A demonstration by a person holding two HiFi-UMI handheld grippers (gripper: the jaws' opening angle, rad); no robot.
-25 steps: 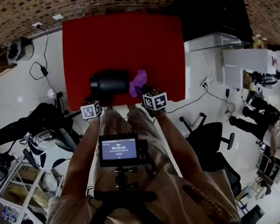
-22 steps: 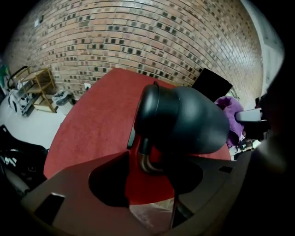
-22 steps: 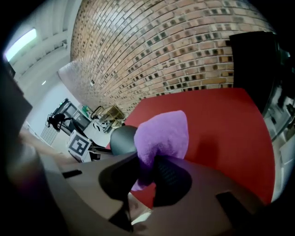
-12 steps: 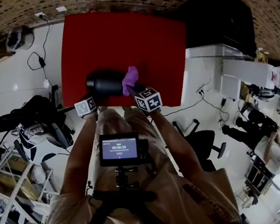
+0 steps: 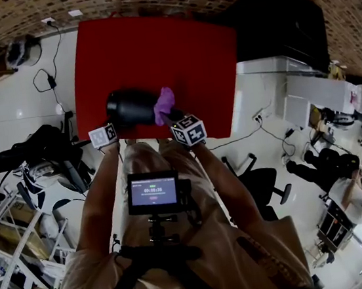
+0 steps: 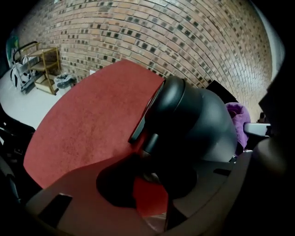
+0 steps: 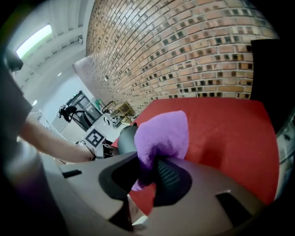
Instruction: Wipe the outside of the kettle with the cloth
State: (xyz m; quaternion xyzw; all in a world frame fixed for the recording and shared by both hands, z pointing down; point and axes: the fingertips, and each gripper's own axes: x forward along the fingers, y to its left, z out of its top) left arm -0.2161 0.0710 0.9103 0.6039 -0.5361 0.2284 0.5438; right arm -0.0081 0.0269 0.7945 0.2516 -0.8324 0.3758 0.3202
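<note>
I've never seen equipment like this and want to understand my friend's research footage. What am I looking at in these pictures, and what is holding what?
There is no robot: a person holds hand-operated tongs in each hand. The head view comes from a camera on the person's head, looking steeply down. The two gripper views come from cameras riding on the tongs. On the red tabletop lies a black kettle, seemingly on its side. The right tongs are clamped on a purple cloth, right by the kettle. The left tongs have just been closing, with part of the kettle between them, apparently gripped. The patterned cube on each is part of the tongs.
</note>
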